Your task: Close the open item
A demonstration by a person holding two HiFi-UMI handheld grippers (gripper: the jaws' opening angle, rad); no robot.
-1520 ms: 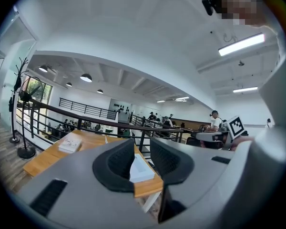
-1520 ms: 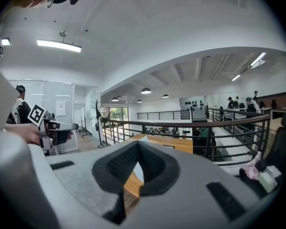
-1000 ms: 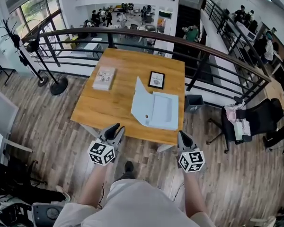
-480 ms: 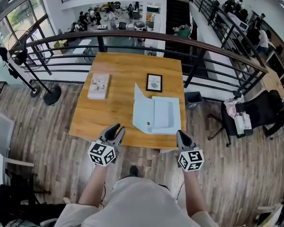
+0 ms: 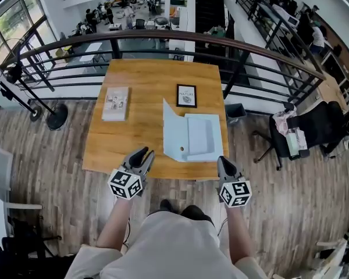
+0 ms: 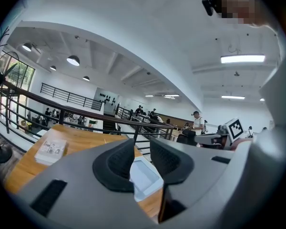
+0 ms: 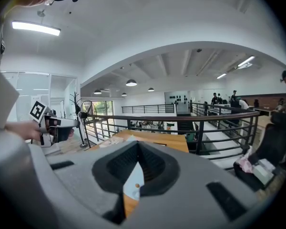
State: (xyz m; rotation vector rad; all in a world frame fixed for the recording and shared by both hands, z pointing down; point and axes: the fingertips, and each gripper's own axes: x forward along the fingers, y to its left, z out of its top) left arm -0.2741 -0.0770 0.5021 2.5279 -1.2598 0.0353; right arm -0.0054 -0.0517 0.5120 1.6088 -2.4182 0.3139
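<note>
A pale blue folder (image 5: 195, 136) lies open on the wooden table (image 5: 139, 127), its flap (image 5: 172, 128) standing up on the left side. It also shows between the jaws as the folder (image 6: 145, 175) in the left gripper view and the folder (image 7: 132, 185) in the right gripper view. My left gripper (image 5: 143, 154) hangs over the table's front edge, left of the folder, open and holding nothing. At the front edge just right of the folder, my right gripper (image 5: 224, 163) has its fingertips together. Neither touches the folder.
A book (image 5: 116, 103) lies at the table's left and a small framed picture (image 5: 187, 95) at the back, behind the folder. A dark railing (image 5: 163, 36) runs behind the table. A bin (image 5: 235, 110) and an office chair (image 5: 314, 129) stand to the right, a coat stand's base (image 5: 57, 116) to the left.
The person has stepped up to the table, so both grippers now reach its front edge and the table sits nearer in view. The jaws look the same.
</note>
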